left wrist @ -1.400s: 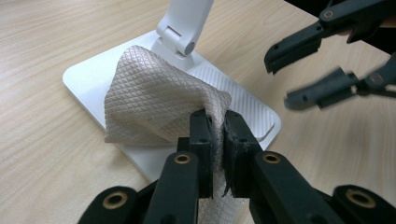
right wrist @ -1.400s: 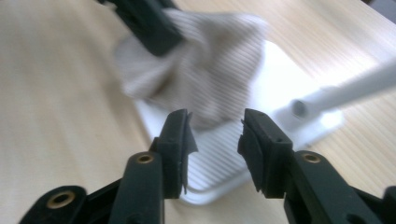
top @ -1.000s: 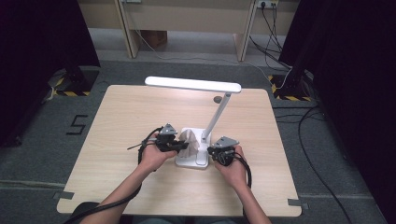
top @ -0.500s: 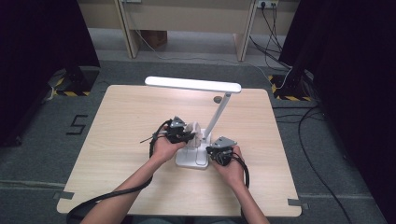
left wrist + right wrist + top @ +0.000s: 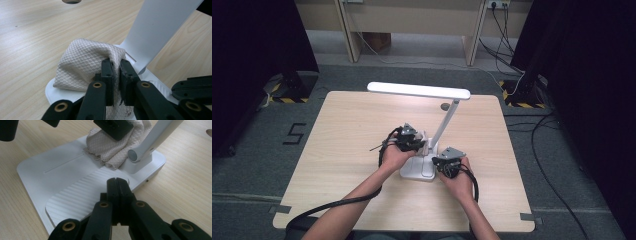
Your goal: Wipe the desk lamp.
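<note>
A white desk lamp stands mid-table, with its flat base (image 5: 417, 171), slanted arm (image 5: 447, 120) and long head (image 5: 418, 90). My left gripper (image 5: 422, 145) is shut on a beige quilted cloth (image 5: 82, 65), which rests on the far part of the base (image 5: 53, 93) beside the arm (image 5: 160, 32). In its own view the left gripper (image 5: 115, 62) pinches a fold of the cloth between its pads. My right gripper (image 5: 117, 181) is shut with nothing in it, its tips on the ribbed area of the base (image 5: 57, 172). The cloth (image 5: 110, 147) lies under the left gripper (image 5: 112, 127).
The wooden table (image 5: 347, 130) has a round cable hole (image 5: 445, 106) behind the lamp. The lamp head overhangs the far middle of the table. Bare wood stretches to the left and right of both hands. Cables trail from both grippers toward the near edge.
My left hand has carried the cloth away from me and to the right, along the base toward the lamp arm. The right hand has stayed put.
</note>
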`<state>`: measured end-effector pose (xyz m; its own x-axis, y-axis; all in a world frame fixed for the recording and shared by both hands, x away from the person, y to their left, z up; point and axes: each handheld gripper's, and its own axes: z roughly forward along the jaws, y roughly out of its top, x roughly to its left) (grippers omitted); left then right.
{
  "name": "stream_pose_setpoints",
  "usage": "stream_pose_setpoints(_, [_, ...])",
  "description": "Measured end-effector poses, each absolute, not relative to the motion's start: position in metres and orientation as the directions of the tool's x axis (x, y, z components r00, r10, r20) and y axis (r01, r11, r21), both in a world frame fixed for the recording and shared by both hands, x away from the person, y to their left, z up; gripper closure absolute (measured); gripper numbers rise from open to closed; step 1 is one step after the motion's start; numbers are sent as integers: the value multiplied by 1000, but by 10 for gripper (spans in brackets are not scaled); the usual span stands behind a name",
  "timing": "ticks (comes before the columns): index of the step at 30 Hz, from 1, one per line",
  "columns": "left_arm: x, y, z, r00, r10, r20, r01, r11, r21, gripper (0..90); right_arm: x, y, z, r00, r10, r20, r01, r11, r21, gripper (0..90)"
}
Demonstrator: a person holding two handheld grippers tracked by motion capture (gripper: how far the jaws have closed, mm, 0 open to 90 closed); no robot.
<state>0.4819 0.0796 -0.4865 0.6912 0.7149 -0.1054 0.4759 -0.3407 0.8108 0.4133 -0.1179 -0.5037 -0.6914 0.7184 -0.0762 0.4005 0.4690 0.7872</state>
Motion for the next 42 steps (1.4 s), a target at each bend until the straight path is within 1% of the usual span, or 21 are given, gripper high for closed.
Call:
stream_pose_setpoints(16, [491,73,-490,681,726,-101,488,-347,801,825,413,-116,-504,-694,715,-83,393,473,789,900])
stream_pose_setpoints(34, [478,72,-490,713,700,-44,458,-417,785,829,413,-116,-505,-687,723,-77,397,462,793,900])
stream_pose_setpoints(42, [472,76,-492,716,696,-60,463,-409,786,830,412,-116,-505,-686,722,-85,393,466,793,900])
